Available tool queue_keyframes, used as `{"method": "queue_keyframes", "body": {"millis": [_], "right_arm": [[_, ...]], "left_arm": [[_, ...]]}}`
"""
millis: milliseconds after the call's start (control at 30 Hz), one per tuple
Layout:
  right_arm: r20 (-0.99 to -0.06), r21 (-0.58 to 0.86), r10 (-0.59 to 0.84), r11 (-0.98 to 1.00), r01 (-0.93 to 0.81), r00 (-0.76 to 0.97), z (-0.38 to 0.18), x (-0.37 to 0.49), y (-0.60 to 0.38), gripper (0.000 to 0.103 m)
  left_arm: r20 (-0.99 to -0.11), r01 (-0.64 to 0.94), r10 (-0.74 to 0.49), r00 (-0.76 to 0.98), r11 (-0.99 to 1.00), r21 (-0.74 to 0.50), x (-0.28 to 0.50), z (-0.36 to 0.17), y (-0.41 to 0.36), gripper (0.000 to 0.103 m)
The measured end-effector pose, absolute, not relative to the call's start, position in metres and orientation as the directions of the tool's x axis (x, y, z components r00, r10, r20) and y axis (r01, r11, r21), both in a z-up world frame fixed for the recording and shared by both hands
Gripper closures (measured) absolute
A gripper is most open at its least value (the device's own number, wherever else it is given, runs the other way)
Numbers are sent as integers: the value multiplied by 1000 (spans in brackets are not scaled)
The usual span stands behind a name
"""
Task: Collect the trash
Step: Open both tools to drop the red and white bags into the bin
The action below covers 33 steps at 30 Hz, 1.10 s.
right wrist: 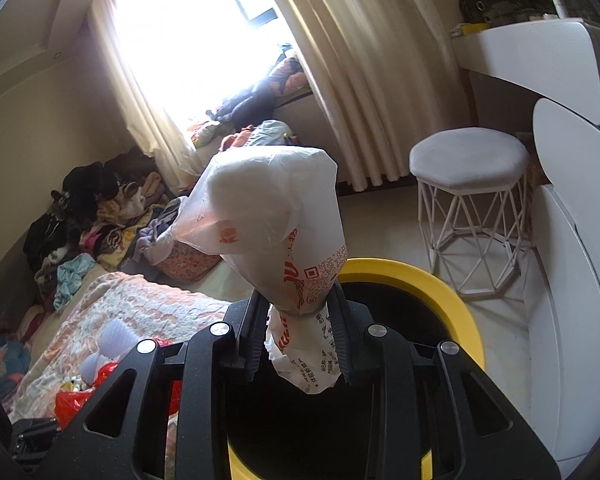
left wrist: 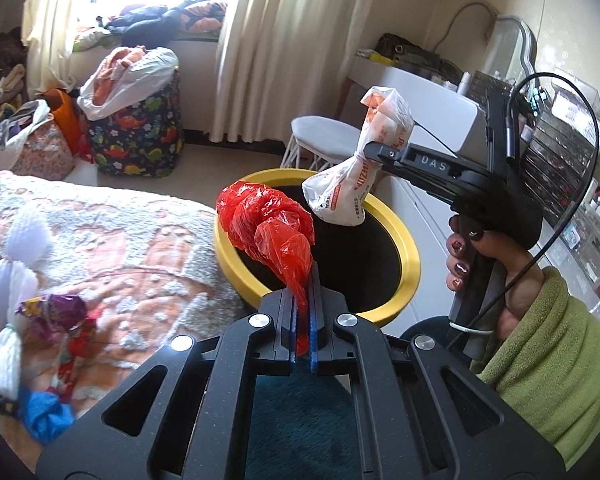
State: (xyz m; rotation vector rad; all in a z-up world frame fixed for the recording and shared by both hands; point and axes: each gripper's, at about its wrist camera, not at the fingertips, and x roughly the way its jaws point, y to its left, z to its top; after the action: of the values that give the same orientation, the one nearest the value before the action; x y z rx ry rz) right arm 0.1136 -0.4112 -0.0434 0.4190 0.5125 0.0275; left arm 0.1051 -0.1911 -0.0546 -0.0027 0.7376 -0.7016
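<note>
My left gripper (left wrist: 305, 280) is shut on a crumpled red plastic bag (left wrist: 268, 224) and holds it over the near rim of a yellow bin with a black liner (left wrist: 410, 264). My right gripper (right wrist: 298, 300) is shut on a white plastic bag with orange print (right wrist: 268, 208), held above the bin's yellow rim (right wrist: 456, 308). In the left wrist view the right gripper (left wrist: 366, 148) pinches the white bag (left wrist: 352, 184) at its middle over the bin's far side. More trash lies on the bed: a purple wrapper (left wrist: 60, 312), a blue bag (left wrist: 46, 412), white socks-like pieces (left wrist: 8, 280).
A patterned blanket (left wrist: 112, 236) covers the bed left of the bin. A white stool (right wrist: 468, 200) and a white vanity desk (right wrist: 540, 60) stand behind and right of the bin. A dinosaur-print hamper (left wrist: 136, 136) and heaps of clothes (right wrist: 100, 208) sit by the curtained window.
</note>
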Motion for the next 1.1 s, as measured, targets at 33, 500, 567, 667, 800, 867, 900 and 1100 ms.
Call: {"method": "queue_keyframes", "body": {"millis": [33,500,567,667,800,867,900,1100], "right_arm": [[-474,398,126,913,85,872,-45,113,-414,75],[-540,395,73,902,175,839,-61,118,-431,70],[-555,373,61,909,183,830,-64,120,-429,58],[-562,354,46,916,189,826,-66,122,-423,45],[-559,332,43,927,176,828,-66,123,-413,38],[-554,321,47,933,161,831,-64,124,-407,35],[-552,316,50,936,153,833,-62,124,-403,34],[-532,304,91,948,90,842,-53,124,-380,29]], "left_arm": [[-621,591,-589,518,771,-238,107,-57,-195,102],[-674,590,-572,467,769,-244,135,-81,-224,101],[-693,548,-549,467,795,-261,143,-88,-218,72],[-689,501,-509,517,832,-239,142,-90,-205,31],[-663,474,-474,580,858,-199,132,-81,-193,11],[-650,463,-465,601,865,-191,128,-77,-187,11],[-645,456,-459,611,870,-188,127,-75,-185,11],[-619,406,-419,664,897,-172,120,-65,-164,11]]}}
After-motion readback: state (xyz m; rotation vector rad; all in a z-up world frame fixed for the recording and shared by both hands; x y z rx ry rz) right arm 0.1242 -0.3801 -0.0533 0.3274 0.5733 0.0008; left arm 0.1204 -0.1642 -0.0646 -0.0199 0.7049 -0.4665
